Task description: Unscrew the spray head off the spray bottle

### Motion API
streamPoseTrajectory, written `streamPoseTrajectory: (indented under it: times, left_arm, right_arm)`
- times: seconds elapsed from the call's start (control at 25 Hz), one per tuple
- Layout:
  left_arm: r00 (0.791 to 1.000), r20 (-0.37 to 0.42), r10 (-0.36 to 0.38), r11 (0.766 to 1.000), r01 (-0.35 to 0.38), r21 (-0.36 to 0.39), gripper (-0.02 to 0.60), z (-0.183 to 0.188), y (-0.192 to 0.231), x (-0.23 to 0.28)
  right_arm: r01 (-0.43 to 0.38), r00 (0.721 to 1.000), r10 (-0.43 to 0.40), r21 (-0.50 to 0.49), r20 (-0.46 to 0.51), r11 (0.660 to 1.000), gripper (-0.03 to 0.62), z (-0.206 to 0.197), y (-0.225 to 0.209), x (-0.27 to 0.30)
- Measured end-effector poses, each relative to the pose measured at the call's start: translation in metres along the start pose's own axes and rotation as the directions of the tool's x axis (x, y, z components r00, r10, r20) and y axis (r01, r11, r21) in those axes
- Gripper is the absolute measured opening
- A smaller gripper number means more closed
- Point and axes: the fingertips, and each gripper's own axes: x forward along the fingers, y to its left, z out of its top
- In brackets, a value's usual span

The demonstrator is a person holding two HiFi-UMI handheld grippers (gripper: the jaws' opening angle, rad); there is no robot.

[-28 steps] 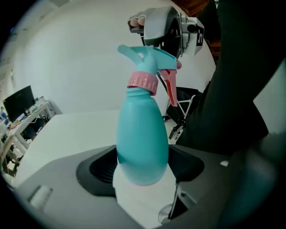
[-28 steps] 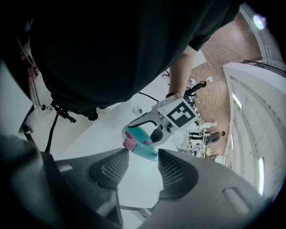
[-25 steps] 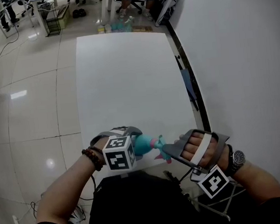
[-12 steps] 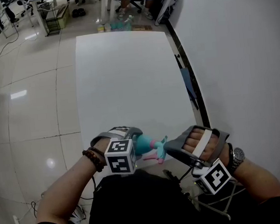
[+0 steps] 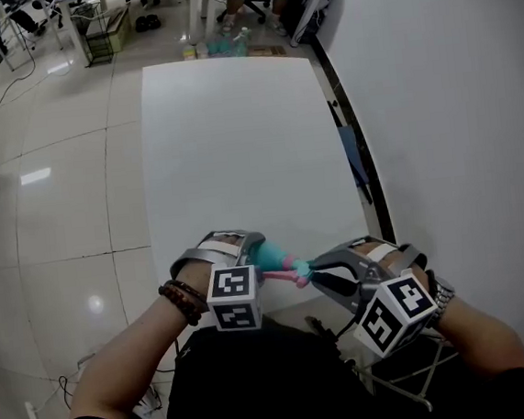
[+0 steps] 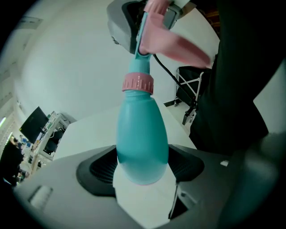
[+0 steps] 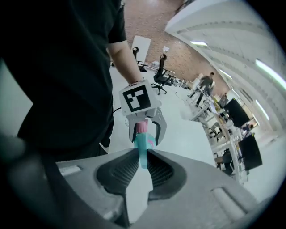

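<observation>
Spray bottle [image 5: 268, 255] clamped in left tool [image 6: 142, 166] — spray head [image 5: 297, 271] pinched by right tool [image 7: 142, 163], jaws just closed on it.

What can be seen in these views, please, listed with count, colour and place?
spray bottle: one, teal, held above the table's near end.
spray head: one, teal with pink trigger and collar, on the bottle's neck.
table: one, white, ahead of the person.
floor: glossy pale tiles, left of the table.
wall: white, right of the table.
office chairs: at least two, dark, far background.
bracelet: one, dark beads, left wrist.
wristwatch: one, dark, right wrist.
left gripper: one, grey, shut on the bottle's body.
right gripper: one, grey, jaws have just been closing, now pressing the spray head.
</observation>
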Motion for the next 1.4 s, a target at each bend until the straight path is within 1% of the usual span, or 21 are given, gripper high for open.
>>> streamPoseTrajectory:
  times: [0.12, 0.16, 0.2, 0.24, 0.28, 0.36, 0.4, 0.52, 0.72, 0.84, 1.04, 1.16, 1.28, 1.4]
  left_arm:
    - [1.0, -0.013, 0.006, 1.0, -0.006, -0.016, 0.38, 0.0, 0.001, 0.004]
    - [1.0, -0.008, -0.008, 0.999, 0.008, -0.032, 0.38, 0.001, -0.001, 0.005]
    - [1.0, 0.003, -0.03, 0.998, 0.03, -0.053, 0.38, 0.002, -0.004, 0.005]
    - [0.998, 0.018, -0.057, 0.995, 0.058, -0.076, 0.38, 0.003, -0.007, 0.005]
    - [0.996, 0.035, -0.084, 0.992, 0.087, -0.097, 0.38, 0.005, -0.01, 0.005]
    - [0.99, 0.059, -0.126, 0.984, 0.132, -0.12, 0.381, 0.007, -0.015, 0.004]
    - [0.988, 0.067, -0.141, 0.981, 0.148, -0.125, 0.38, 0.008, -0.018, 0.004]
    - [0.983, 0.086, -0.164, 0.975, 0.175, -0.134, 0.38, 0.009, -0.022, 0.003]
    - [0.977, 0.116, -0.179, 0.971, 0.194, -0.137, 0.38, 0.012, -0.023, 0.002]
    - [0.973, 0.129, -0.194, 0.968, 0.211, -0.138, 0.38, 0.014, -0.025, 0.001]
    - [0.982, 0.085, -0.166, 0.978, 0.175, -0.117, 0.38, 0.005, -0.026, 0.007]
    - [0.989, 0.065, -0.133, 0.984, 0.14, -0.11, 0.38, 0.006, -0.022, 0.009]
    - [0.995, 0.036, -0.091, 0.992, 0.094, -0.086, 0.38, 0.006, -0.016, 0.01]
    - [0.999, 0.006, -0.047, 0.997, 0.047, -0.058, 0.38, 0.005, -0.009, 0.011]
  right_arm:
    - [-0.035, 0.999, 0.033, 0.151, 0.018, 0.988, 0.051, -0.004, -0.004, 0.002]
    - [-0.04, 0.999, 0.036, 0.185, 0.023, 0.982, 0.051, -0.006, -0.005, 0.002]
    - [-0.036, 0.999, 0.032, 0.198, 0.024, 0.98, 0.051, -0.008, -0.006, 0.003]
    - [-0.025, 1.0, 0.022, 0.184, 0.018, 0.983, 0.049, -0.009, -0.006, 0.003]
    - [-0.009, 1.0, 0.008, 0.146, 0.008, 0.989, 0.049, -0.009, -0.006, 0.003]
    - [0.016, 1.0, -0.015, 0.064, -0.006, 0.998, 0.05, -0.004, -0.006, 0.002]
    - [0.019, 1.0, -0.019, 0.042, -0.006, 0.999, 0.051, -0.001, -0.006, 0.001]
    - [0.019, 1.0, -0.019, 0.027, 0.0, 0.999, 0.052, 0.001, -0.005, 0.001]
    - [0.016, 1.0, -0.016, -0.011, 0.002, 1.0, 0.052, 0.003, -0.005, 0.002]
    - [-0.004, 1.0, 0.004, -0.001, 0.001, 1.0, 0.051, 0.004, -0.005, 0.002]
    - [-0.017, 1.0, 0.018, 0.056, -0.016, 0.998, 0.049, 0.002, -0.009, -0.001]
    - [-0.034, 0.999, 0.036, 0.079, -0.029, 0.996, 0.049, -0.001, -0.008, 0.001]
    - [-0.059, 0.998, 0.064, 0.152, -0.027, 0.987, 0.05, -0.008, -0.005, 0.005]
    - [-0.074, 0.996, 0.081, 0.241, -0.021, 0.968, 0.05, -0.01, -0.01, 0.006]
